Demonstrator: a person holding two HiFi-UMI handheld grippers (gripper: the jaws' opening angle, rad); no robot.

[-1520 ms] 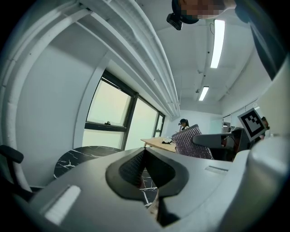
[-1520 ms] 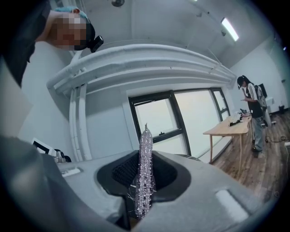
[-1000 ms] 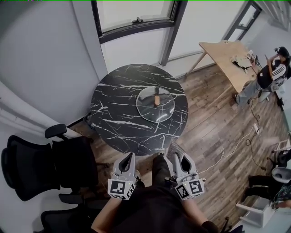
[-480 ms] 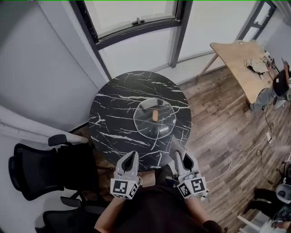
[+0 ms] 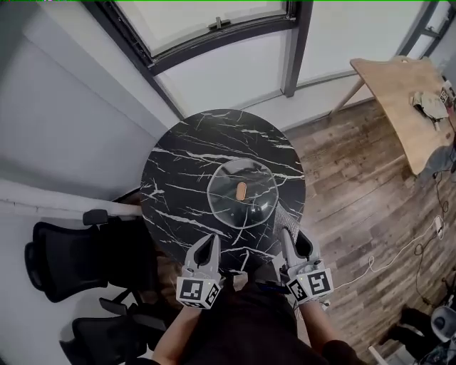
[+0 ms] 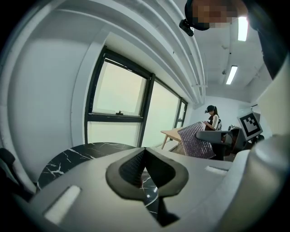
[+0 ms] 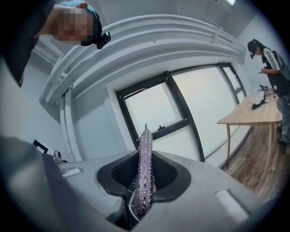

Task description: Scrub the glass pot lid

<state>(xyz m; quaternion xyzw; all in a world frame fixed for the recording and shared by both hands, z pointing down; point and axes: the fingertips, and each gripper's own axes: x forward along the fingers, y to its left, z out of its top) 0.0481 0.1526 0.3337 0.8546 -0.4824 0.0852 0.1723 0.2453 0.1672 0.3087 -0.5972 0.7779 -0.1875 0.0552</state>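
the head view shows a round black marble table [image 5: 178, 171] with the glass pot lid [image 5: 251, 208] lying flat on it, a little right of the table's middle, its brown knob [image 5: 241, 189] pointing up. both grippers hang over the table's near edge, well apart from the lid. the left gripper [image 5: 211, 239] is at the near edge left of the lid, the right gripper [image 5: 286, 232] at the near edge on the right, with a silvery scrub pad [image 5: 279, 218] sticking out of it toward the table.

the left gripper view shows what the head view cannot: the left gripper [image 6: 145, 168] has its jaws pressed together with nothing between them, and part of the table top [image 6: 81, 154] lies beyond them. off to that view's right the scrub pad [image 6: 195, 140] shows broadside as a glittering sheet.

the right gripper view shows the pad [image 7: 145, 167] edge-on, upright, pinched between the pads of the right gripper [image 7: 144, 181]. the table itself does not show there.

behind the table is a window [image 5: 206, 21]; a wooden desk [image 5: 420, 93] stands to the table's far right, and black office chairs [image 5: 64, 264] stand to its left. only the gripper views show a person [image 7: 272, 59] standing at the desk.
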